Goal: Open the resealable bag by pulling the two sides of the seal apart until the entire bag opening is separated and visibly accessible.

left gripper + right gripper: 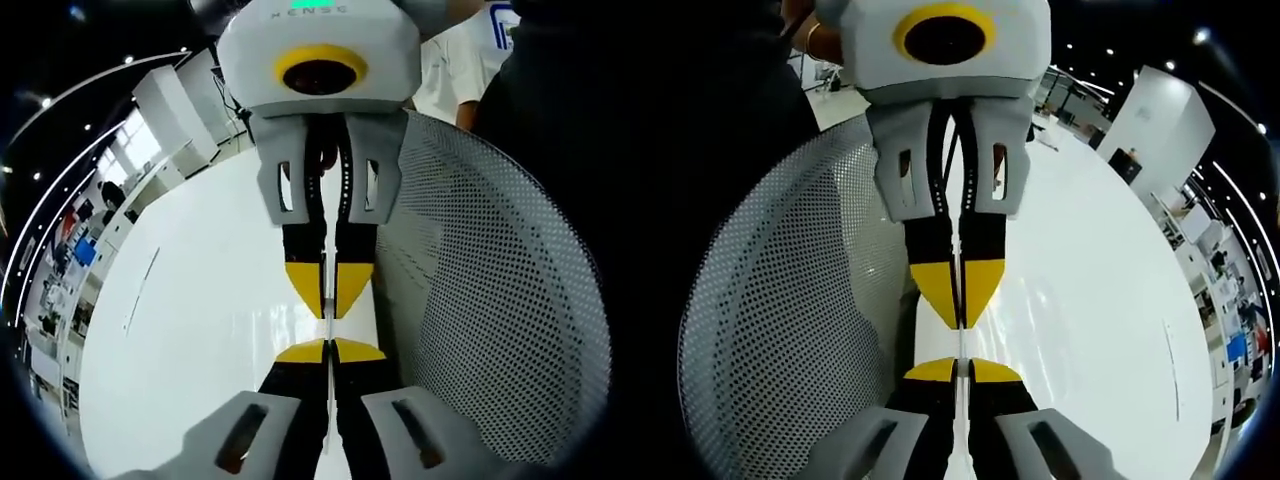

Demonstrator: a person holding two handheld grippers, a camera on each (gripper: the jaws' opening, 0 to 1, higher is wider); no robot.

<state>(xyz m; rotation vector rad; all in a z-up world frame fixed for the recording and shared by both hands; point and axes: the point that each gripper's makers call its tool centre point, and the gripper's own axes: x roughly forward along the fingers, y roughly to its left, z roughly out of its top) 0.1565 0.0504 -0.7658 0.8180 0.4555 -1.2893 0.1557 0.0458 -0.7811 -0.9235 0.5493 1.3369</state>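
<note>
Grippers face each other tip to tip above a white desk [200, 330]. In the left gripper view, the left gripper [329, 352] rises from the bottom with its yellow-tipped fingers [300, 352] pressed narrow on a thin, pale, translucent edge; the right gripper [328, 290] comes down from the top, fingers likewise closed on the same edge. The right gripper view shows the mirror arrangement: right gripper [962, 372] at the bottom, left gripper [960, 295] opposite.

That thin edge is judged to be the resealable bag [327, 325], seen edge-on and held between the two grippers over the desk; its seal cannot be made out. A perforated grey mesh panel [500, 300], possibly a chair back, stands beside the desk.

Progress, as judged: both grips appear set, but no gap or accessible opening is visible. Separation of the seal along its full length remains to be done.
</note>
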